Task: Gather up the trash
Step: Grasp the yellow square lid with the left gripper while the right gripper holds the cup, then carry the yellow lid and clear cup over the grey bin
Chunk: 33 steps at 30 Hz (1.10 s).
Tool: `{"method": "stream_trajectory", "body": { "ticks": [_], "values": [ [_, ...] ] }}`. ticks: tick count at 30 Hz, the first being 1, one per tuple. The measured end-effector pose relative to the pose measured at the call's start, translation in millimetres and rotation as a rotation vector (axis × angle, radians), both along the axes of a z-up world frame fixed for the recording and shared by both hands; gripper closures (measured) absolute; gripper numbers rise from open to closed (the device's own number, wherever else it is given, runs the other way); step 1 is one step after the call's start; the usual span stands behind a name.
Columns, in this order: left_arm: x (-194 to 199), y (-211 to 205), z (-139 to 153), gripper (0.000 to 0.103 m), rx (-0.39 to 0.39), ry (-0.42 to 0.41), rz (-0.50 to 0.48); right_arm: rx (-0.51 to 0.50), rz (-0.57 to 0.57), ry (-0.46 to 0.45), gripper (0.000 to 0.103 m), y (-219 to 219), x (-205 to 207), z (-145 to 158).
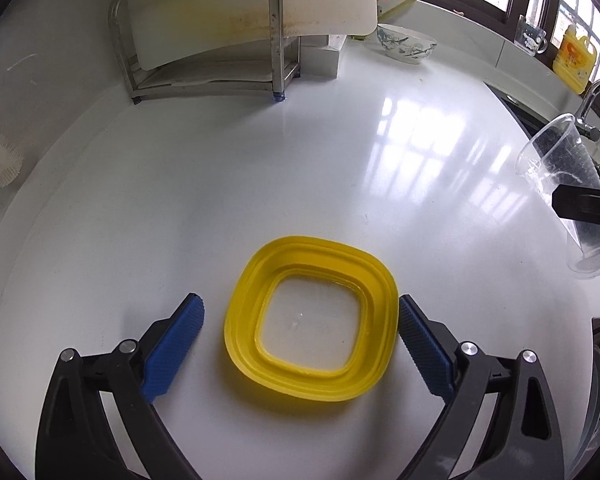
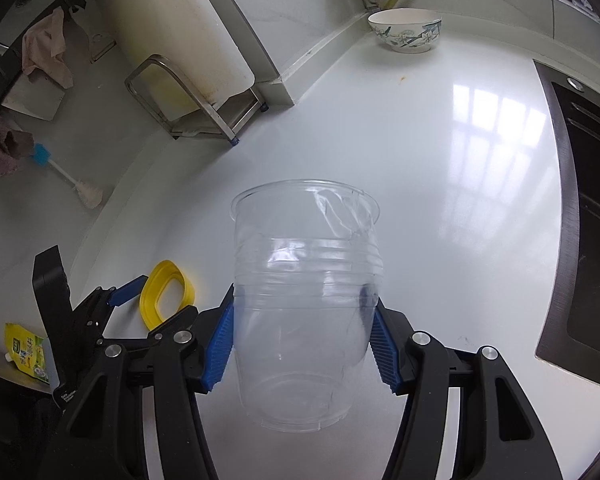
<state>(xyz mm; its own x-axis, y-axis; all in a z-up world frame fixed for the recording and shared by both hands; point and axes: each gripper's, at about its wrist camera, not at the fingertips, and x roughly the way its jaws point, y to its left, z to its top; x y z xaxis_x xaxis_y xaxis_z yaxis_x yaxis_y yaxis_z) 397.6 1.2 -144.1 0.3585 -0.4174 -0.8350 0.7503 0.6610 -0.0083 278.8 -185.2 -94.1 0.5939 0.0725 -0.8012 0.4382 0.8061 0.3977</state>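
The right gripper point(image 2: 302, 344) has its fingers clamped on one clear plastic cup point(image 2: 304, 296), ribbed, cracked at the rim, its long axis pointing away, mouth farthest. The left gripper point(image 1: 300, 344), fingers spread apart, straddles one yellow square ring point(image 1: 312, 320) lying flat on the white table point(image 1: 340, 160). Beyond stands one flowered bowl point(image 2: 406, 30).

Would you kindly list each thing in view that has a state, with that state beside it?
left gripper: open, fingers either side of the yellow lid
yellow lid: flat on the counter, not gripped
right gripper: shut on the clear plastic cup
clear plastic cup: upright between the pads, empty, torn near the rim
patterned bowl: upright on the counter
cutting board: standing in the metal rack
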Motion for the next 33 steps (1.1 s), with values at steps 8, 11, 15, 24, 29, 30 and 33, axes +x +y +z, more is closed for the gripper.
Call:
{"method": "stream_trajectory", "body": {
  "ticks": [8,11,15,24,29,30,33],
  "values": [
    [-18,7,7,0.033,-0.028,0.036,0.049,-0.008,0.008,0.001,0.046,7,-11,3],
    [-28,10,11,0.033,-0.014,0.028,0.085,-0.004,0.025,0.001,0.046,14,-16,3],
    [-43,16,23,0.033,-0.031,0.03,0.122,0.01,0.037,0.003,0.046,21,-27,3],
    [-92,21,64,0.033,-0.044,-0.011,0.139,-0.003,0.063,-0.02,0.046,30,-67,19],
    [-129,26,89,0.033,-0.053,-0.036,0.161,0.0,0.086,-0.045,0.046,33,-102,32],
    [-137,27,93,0.033,-0.053,-0.041,0.167,0.003,0.089,-0.047,0.046,34,-110,33],
    [-162,29,104,0.033,-0.055,-0.053,0.185,0.009,0.104,-0.051,0.046,38,-136,38]
  ]
}}
